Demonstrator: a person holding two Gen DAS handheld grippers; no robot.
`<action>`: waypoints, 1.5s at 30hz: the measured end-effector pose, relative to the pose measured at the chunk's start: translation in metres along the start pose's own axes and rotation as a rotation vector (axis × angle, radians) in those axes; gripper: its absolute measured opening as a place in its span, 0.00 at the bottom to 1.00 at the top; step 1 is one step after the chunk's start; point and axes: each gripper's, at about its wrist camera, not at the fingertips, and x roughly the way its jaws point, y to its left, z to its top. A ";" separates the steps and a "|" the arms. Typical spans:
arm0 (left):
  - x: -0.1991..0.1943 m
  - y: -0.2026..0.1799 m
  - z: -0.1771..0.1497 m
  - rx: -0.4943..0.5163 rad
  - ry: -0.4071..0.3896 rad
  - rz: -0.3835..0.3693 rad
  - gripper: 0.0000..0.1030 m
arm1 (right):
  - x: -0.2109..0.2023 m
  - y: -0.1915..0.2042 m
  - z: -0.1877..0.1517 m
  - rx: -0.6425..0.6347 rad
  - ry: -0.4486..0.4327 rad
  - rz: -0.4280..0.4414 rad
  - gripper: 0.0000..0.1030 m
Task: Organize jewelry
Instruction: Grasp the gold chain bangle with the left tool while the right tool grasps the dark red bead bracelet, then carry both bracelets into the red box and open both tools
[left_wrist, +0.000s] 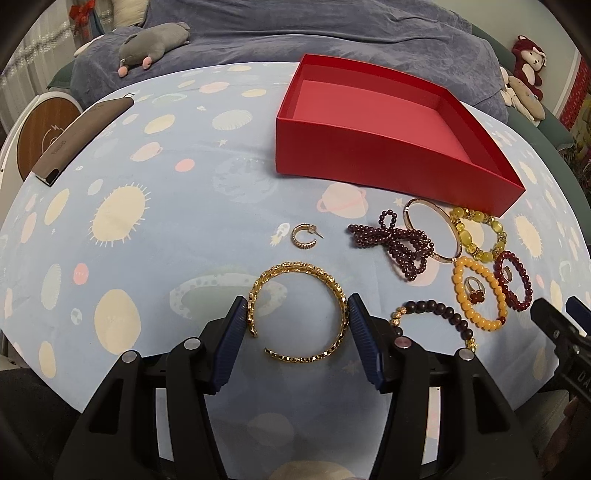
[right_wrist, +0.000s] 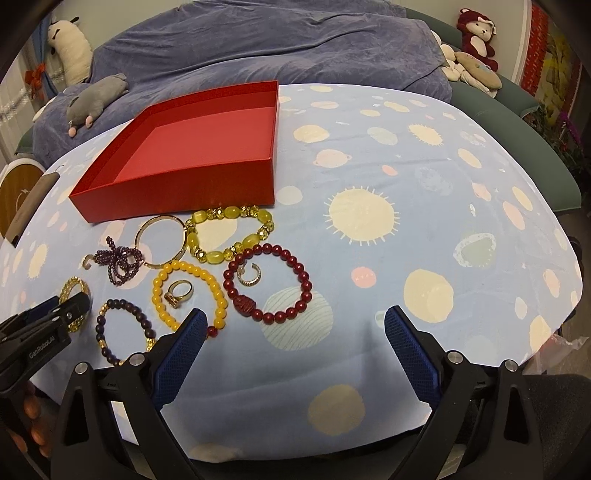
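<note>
Low in the frame, the left claw (left_wrist: 299, 317) brackets the open gold chain-link bangle (left_wrist: 299, 314), pads touching, ready to lift toward the empty red cardboard box (left_wrist: 369, 162); the right claw (right_wrist: 291, 332) hangs released.

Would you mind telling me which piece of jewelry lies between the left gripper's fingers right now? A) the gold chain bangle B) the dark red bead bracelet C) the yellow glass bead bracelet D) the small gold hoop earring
A: in the left wrist view the gold chain bangle lies on the tablecloth between the two pads of the left gripper, which flank its sides.
</note>
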 end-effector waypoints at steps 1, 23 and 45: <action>0.000 0.002 -0.001 -0.006 0.000 -0.001 0.52 | 0.002 -0.002 0.002 0.007 0.001 -0.001 0.86; -0.001 -0.004 0.001 0.004 0.011 -0.028 0.52 | 0.029 -0.005 0.013 0.016 0.066 0.056 0.07; -0.037 -0.037 0.169 0.100 -0.119 -0.193 0.52 | -0.013 0.055 0.185 -0.114 -0.092 0.294 0.07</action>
